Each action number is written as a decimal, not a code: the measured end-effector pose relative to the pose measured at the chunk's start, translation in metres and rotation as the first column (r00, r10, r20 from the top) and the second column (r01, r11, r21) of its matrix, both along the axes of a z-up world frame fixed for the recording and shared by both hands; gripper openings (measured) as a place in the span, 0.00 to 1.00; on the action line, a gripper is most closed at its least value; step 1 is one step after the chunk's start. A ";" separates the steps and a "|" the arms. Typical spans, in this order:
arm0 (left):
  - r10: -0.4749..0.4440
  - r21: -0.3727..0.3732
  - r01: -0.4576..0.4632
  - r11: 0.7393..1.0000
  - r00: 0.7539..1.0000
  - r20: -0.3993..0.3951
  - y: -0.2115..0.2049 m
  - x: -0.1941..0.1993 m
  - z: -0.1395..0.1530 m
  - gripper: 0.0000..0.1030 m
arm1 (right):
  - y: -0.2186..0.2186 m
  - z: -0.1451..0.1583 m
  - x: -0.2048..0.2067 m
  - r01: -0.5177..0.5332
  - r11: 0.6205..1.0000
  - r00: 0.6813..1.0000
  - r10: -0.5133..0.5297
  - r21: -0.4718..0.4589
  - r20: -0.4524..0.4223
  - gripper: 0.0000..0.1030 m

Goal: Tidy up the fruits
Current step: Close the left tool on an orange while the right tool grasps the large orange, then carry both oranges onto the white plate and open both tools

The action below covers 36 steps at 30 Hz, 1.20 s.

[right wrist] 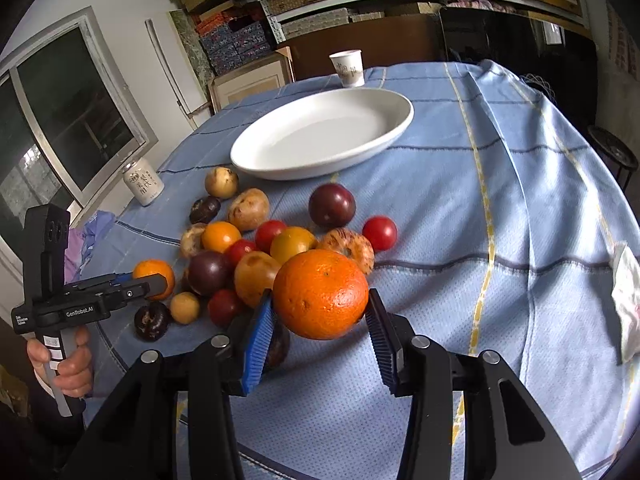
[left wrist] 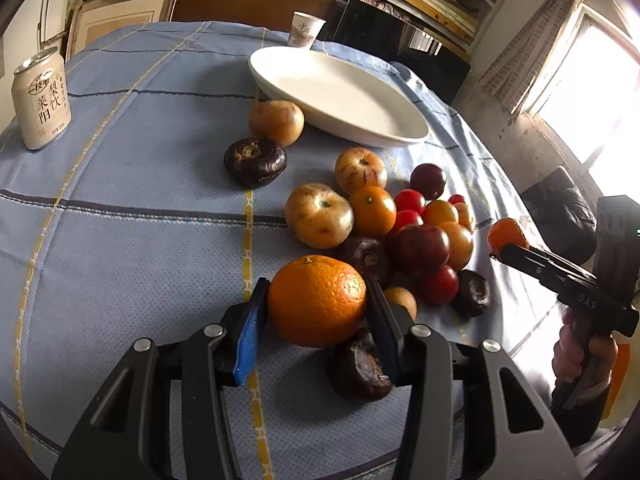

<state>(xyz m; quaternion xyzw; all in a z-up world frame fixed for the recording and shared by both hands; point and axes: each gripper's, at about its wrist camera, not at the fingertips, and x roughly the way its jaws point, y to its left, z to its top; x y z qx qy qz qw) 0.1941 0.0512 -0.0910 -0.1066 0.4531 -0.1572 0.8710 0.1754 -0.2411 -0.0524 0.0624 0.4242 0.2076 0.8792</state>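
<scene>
My left gripper is shut on a large orange at the near edge of the fruit pile; both pads press its sides. Whether it rests on the cloth I cannot tell. In the right wrist view my right gripper is shut on a second orange, held above the cloth beside the pile. The left gripper shows there at the far left with its orange. An empty white oval plate lies beyond the pile.
A drink can stands left of the fruit and a paper cup behind the plate. A white packet lies at the cloth's right edge. Apples, plums, tomatoes and dark round fruits make up the pile.
</scene>
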 end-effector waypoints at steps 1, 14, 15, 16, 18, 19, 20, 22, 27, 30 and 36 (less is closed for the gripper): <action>-0.003 0.001 0.003 1.000 1.000 0.007 0.001 0.001 0.005 0.46 | 0.001 0.004 0.002 -0.007 1.000 1.000 0.007 -0.005 0.005 0.45; -0.074 0.076 0.066 0.995 0.991 0.112 -0.021 0.106 0.086 0.46 | 0.016 0.039 0.108 -0.014 0.993 1.000 0.015 0.120 -0.006 0.45; -0.070 0.083 0.061 0.995 0.991 0.110 -0.025 0.118 0.087 0.46 | 0.019 0.038 0.118 -0.008 0.992 1.000 0.009 0.122 -0.012 0.45; -0.064 0.094 0.054 0.994 0.993 0.103 -0.030 0.134 0.086 0.46 | 0.023 0.034 0.133 0.005 0.994 1.000 -0.003 0.112 -0.025 0.45; -0.058 0.116 0.050 0.992 0.996 0.063 -0.041 0.168 0.078 0.46 | 0.030 0.022 0.158 0.030 0.995 0.998 -0.025 0.094 -0.056 0.45; -0.060 0.122 0.054 0.991 0.997 0.044 -0.044 0.178 0.073 0.46 | 0.033 0.018 0.164 0.034 0.995 0.997 -0.028 0.089 -0.068 0.45; -0.059 0.126 0.055 0.990 0.998 0.026 -0.047 0.188 0.068 0.46 | 0.036 0.012 0.174 0.035 0.996 0.996 -0.028 0.082 -0.081 0.45; -0.054 0.130 0.054 0.990 0.999 -0.002 -0.051 0.203 0.059 0.46 | 0.042 0.004 0.184 0.037 0.997 0.995 -0.031 0.064 -0.097 0.45; -0.048 0.160 0.053 0.986 0.998 -0.032 -0.057 0.217 0.040 0.46 | 0.052 -0.011 0.200 0.037 0.999 0.990 -0.031 0.038 -0.141 0.45; -0.029 0.186 0.041 0.982 0.997 -0.065 -0.058 0.220 0.033 0.53 | 0.055 -0.013 0.202 0.035 0.999 0.989 -0.033 0.013 -0.144 0.46; -0.010 0.235 -0.027 0.972 0.988 0.156 -0.048 0.168 0.081 0.91 | 0.041 0.020 0.167 0.020 0.999 0.999 -0.018 0.039 -0.037 0.60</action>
